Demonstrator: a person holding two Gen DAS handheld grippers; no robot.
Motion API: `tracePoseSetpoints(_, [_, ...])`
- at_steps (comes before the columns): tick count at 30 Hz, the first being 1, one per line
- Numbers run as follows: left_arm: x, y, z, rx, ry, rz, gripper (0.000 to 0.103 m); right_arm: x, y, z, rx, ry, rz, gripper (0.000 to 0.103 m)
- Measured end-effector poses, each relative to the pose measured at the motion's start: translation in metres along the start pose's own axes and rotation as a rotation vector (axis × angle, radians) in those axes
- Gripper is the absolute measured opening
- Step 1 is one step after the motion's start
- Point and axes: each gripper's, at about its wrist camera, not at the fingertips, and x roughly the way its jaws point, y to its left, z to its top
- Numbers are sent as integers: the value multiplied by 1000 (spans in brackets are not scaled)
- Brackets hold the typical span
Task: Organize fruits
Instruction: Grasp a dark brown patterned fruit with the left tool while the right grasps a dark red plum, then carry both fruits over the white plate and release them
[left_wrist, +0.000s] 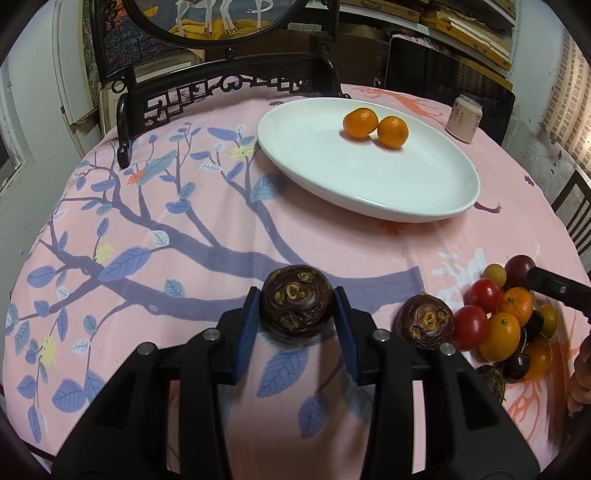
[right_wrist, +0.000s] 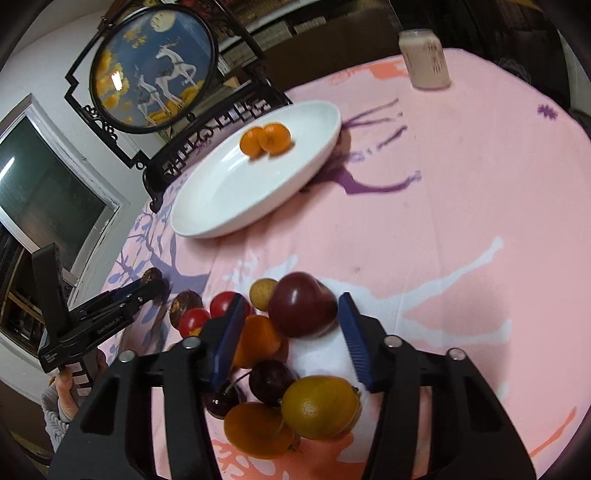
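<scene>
Dark brown, scarred round fruit (left_wrist: 297, 301), lower centre of the left wrist view: your left tongs (left_wrist: 297, 314) are clamped on it, blue pads (left_wrist: 248, 317) pressed to both sides. A second brown fruit (left_wrist: 424, 320) sits just right of it on the surface (left_wrist: 221, 206). Fruit pile (left_wrist: 509, 317) at right edge: tomatoes, oranges, dark plums.

Right wrist view: your right tongs (right_wrist: 291, 314) straddle a dark red plum (right_wrist: 302, 304) at the pile's top; whether the pads touch it, you cannot tell from here. White oval dish (right_wrist: 207, 218), upper centre, holds two mandarins (right_wrist: 264, 142), touching. Pale can (right_wrist: 424, 59) at upper right.
</scene>
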Motion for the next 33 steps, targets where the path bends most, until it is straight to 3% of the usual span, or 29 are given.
tracePoseSetpoints(5, [9,-8,-3,35,28,1,40,6,-8,1,31,11,21,51])
tracePoseSetpoints(9, [9,-13,-4,64,18,29,40,6,-10,1,43,11,27,40])
tracePoseSetpoints(12, [5,-11,-4,51,3,11,40,4,-10,1,48,11,29,39])
tracePoseSetpoints(18, [-16,-18,2,61,-61,3,40,-18,-9,7,47,-75,31,39])
tracePoseSetpoints(22, [-16,-24,29,52,-61,-14,40,-28,-4,22,55,-123,67,39])
tracePoseSetpoints(27, [3,-38,69,51,-59,-6,41,-12,22,60,0,-118,55,39])
tracePoseSetpoints(30, [20,-44,85,46,-60,24,51,14,36,84,-30,-109,32,39])
tracePoseSetpoints(32, [27,-43,89,32,-66,24,68,29,38,93,-25,-125,8,42])
tracePoseSetpoints(33, [31,-40,88,22,-68,14,70,34,37,95,-21,-136,1,44])
